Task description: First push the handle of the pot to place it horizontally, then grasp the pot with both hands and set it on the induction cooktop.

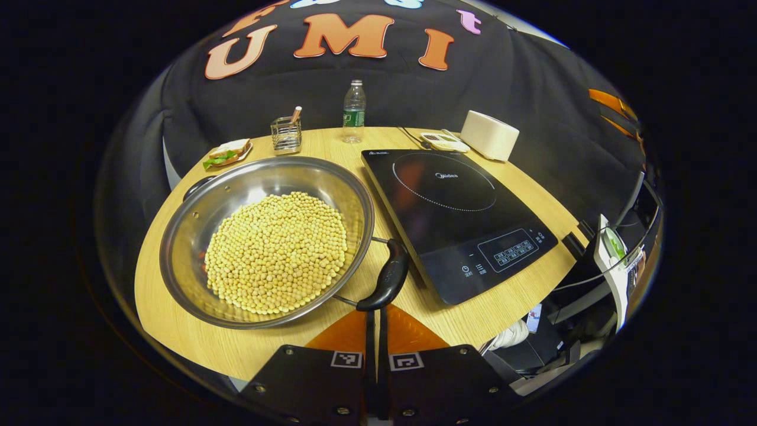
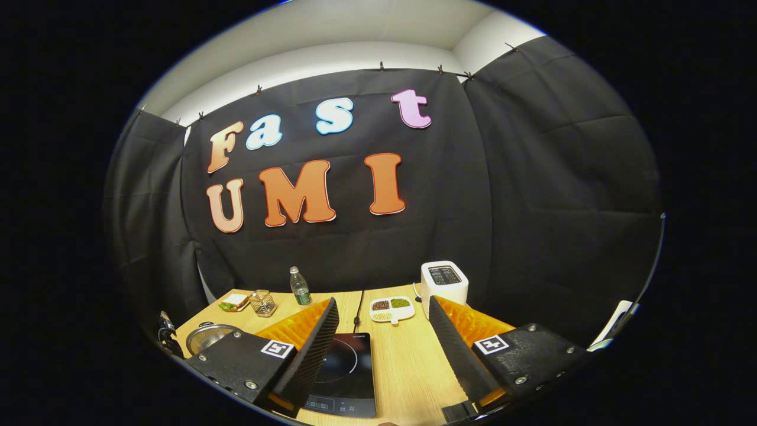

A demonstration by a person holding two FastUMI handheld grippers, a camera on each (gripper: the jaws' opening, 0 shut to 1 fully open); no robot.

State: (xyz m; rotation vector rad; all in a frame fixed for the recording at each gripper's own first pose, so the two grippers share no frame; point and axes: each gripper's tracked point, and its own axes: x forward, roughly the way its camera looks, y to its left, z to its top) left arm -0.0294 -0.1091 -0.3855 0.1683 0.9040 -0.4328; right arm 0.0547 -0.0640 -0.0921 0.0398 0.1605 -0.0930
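Right at the bottom of the left gripper view sits the left tool [image 1: 376, 328], its two fingers pressed together with just a thin slit between them, tips right by the pot's black handle [image 1: 385, 277] — can't tell for sure if they touch it. That handle runs diagonally at the lower right of the pot [image 1: 195, 236], a wide steel one sitting left of centre on the wooden worktop [image 1: 502, 302] and loaded with soybeans [image 1: 277, 251]. Just beside it on the right is the black induction cooktop [image 1: 455, 219], with the pot not on it. Toward the top of the frame there's a sandwich on a plate [image 1: 227, 152], a little wire basket [image 1: 286, 135], a water bottle [image 1: 353, 111], and a white box-shaped appliance [image 1: 489, 135]. Over in the right gripper view, the right tool [image 2: 383, 331] hangs up in the air with its fingers spread wide, the cooktop and a small dish of beans [image 2: 391, 309] showing between them, pot at lower left.
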